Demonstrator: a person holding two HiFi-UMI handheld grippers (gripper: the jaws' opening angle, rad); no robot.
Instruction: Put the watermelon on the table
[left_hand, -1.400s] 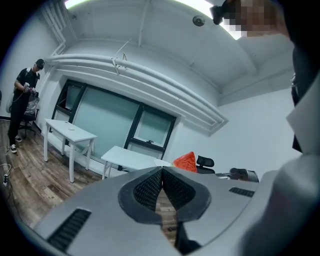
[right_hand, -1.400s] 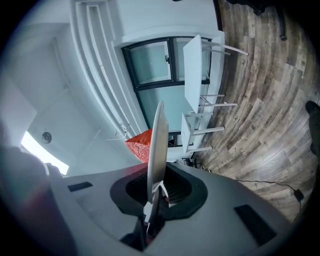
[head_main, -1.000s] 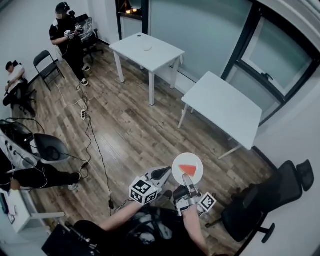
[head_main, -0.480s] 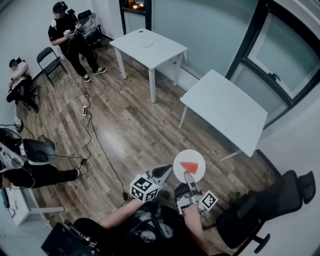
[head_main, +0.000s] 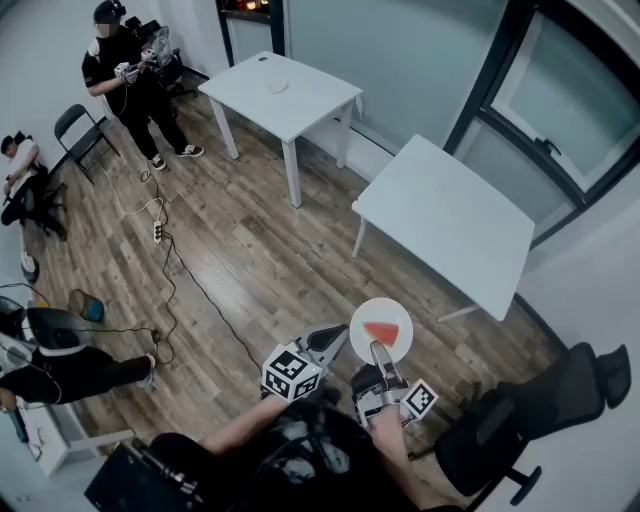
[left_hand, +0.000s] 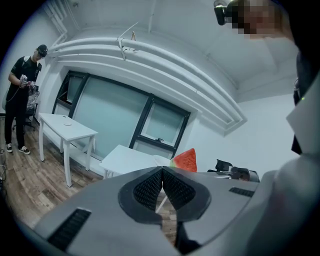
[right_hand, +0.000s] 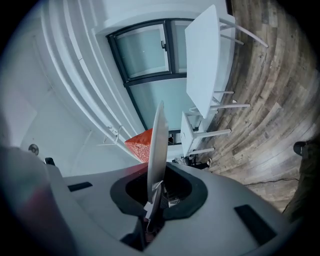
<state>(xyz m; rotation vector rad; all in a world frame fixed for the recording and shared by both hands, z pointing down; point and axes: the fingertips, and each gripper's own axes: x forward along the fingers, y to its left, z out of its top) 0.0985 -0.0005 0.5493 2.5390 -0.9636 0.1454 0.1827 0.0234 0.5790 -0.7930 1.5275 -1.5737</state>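
A red watermelon slice (head_main: 380, 332) lies on a small white plate (head_main: 362, 316), held over the wooden floor in front of me. My right gripper (head_main: 377, 352) is shut on the plate's near rim; in the right gripper view the plate (right_hand: 157, 140) stands edge-on between the jaws, with the watermelon (right_hand: 141, 145) on its left. My left gripper (head_main: 338, 338) hangs just left of the plate, shut and empty (left_hand: 162, 172); the watermelon (left_hand: 186, 161) shows beyond its tips. The nearer white table (head_main: 450, 215) stands ahead of the plate, bare.
A second white table (head_main: 282, 92) stands further back with a small object on it. A black office chair (head_main: 530, 420) is at my right. Cables (head_main: 170, 262) run over the floor at left. One person (head_main: 118, 68) stands at the back left; others sit along the left wall.
I have walked forward with both grippers: the tables have drawn nearer. The plate with the watermelon stays in the right gripper; the left gripper stays shut beside it.
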